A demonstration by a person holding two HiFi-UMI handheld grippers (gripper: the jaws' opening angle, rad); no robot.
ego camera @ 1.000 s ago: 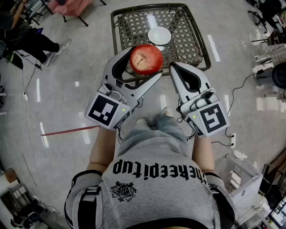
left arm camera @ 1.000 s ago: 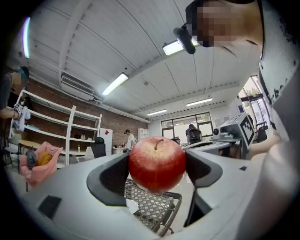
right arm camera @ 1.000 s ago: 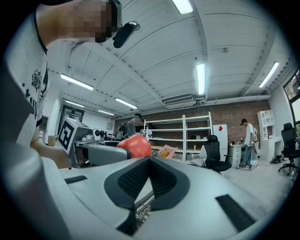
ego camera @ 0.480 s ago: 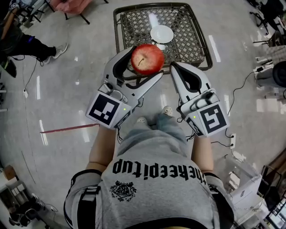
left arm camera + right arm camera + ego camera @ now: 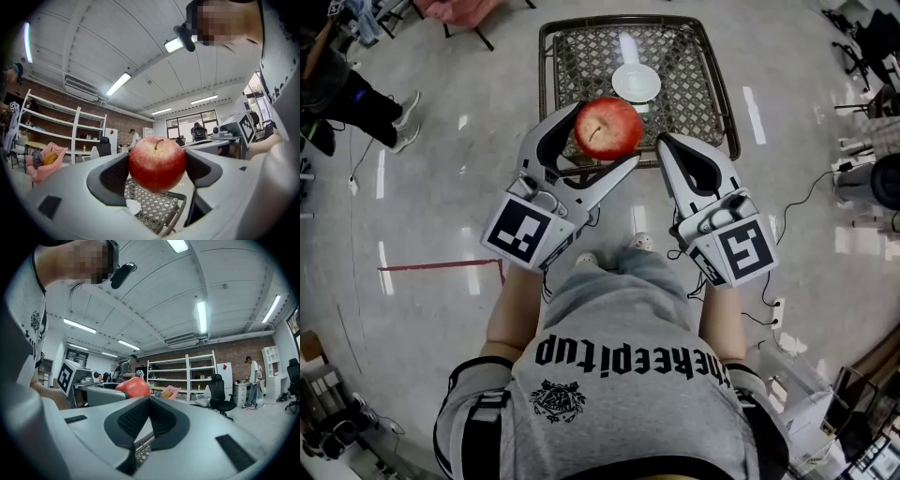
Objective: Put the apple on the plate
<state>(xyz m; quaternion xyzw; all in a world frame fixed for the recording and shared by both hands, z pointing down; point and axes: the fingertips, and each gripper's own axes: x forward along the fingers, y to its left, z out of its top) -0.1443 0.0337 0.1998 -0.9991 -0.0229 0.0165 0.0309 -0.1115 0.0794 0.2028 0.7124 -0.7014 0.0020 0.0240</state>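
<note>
I get bright, even light from ceiling tube lights, which leave long white glare streaks on the glossy floor. Every view bows hard at its edges, and both gripper views darken to black corners. The apple is sharp, with soft highlights; shadows are faint everywhere I look.

The red apple is sitting stem-up at centre frame, clamped between the left gripper's fingers. The round white plate is lying on the mesh counter, upper centre.
</note>
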